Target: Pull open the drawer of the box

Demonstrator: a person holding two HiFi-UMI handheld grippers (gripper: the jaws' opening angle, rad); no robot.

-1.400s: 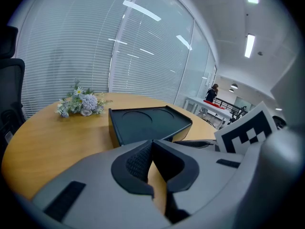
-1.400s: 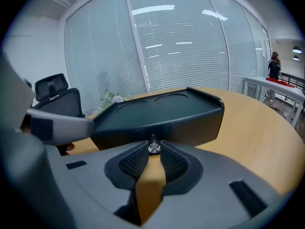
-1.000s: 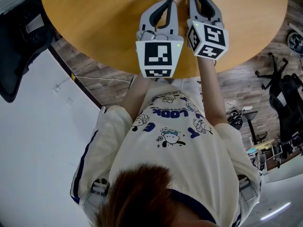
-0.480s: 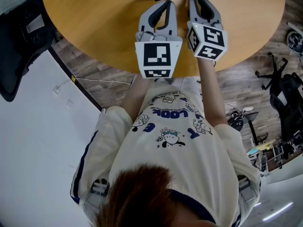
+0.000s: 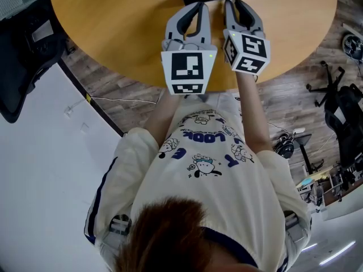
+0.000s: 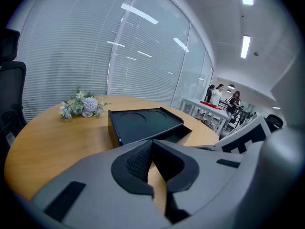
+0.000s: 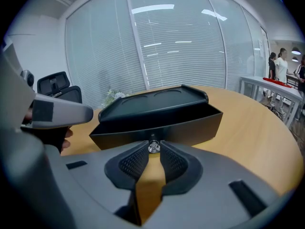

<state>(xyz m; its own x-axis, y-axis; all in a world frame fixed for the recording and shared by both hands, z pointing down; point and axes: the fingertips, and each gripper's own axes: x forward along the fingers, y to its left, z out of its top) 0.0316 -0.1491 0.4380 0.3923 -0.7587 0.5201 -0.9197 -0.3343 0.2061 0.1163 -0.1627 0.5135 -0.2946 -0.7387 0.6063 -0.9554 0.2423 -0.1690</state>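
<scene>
— Drawer: where, and what look?
— Black, plain-fronted, partly out of the flat black box on the round wooden table.
— Grippers?
— Right gripper pinches its small silver knob; left gripper is pressed together on nothing.

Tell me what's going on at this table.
A person works two handheld grippers at a round wooden table. The right gripper is shut on the small metal knob of the drawer, which already stands partly out of the black box. The left gripper hangs beside it, jaws together, holding nothing.
</scene>
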